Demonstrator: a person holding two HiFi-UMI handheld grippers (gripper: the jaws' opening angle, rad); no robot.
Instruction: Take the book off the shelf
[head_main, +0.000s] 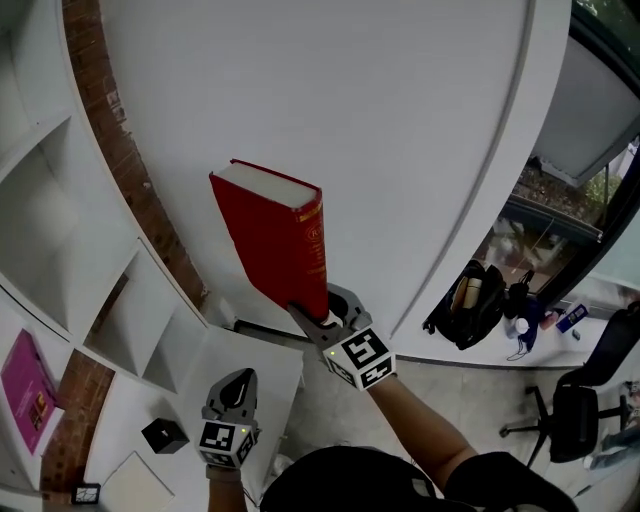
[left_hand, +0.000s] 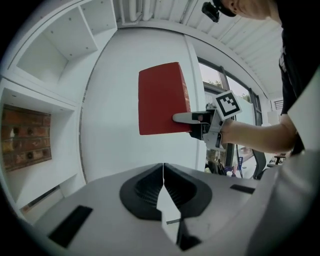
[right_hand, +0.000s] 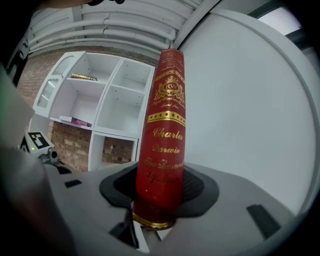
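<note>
The red book (head_main: 275, 240) is held at its lower end between the fingers of the right gripper (head_main: 320, 318), clear of the shelf (head_main: 110, 300). The fingers of the left gripper (head_main: 236, 392) are closed on nothing. Removal appears done; a setting-down place is called for next.

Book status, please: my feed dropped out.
Right gripper shut on book, held in the open, off the shelf. Left gripper shut, empty. Nothing blocks the book.
</note>
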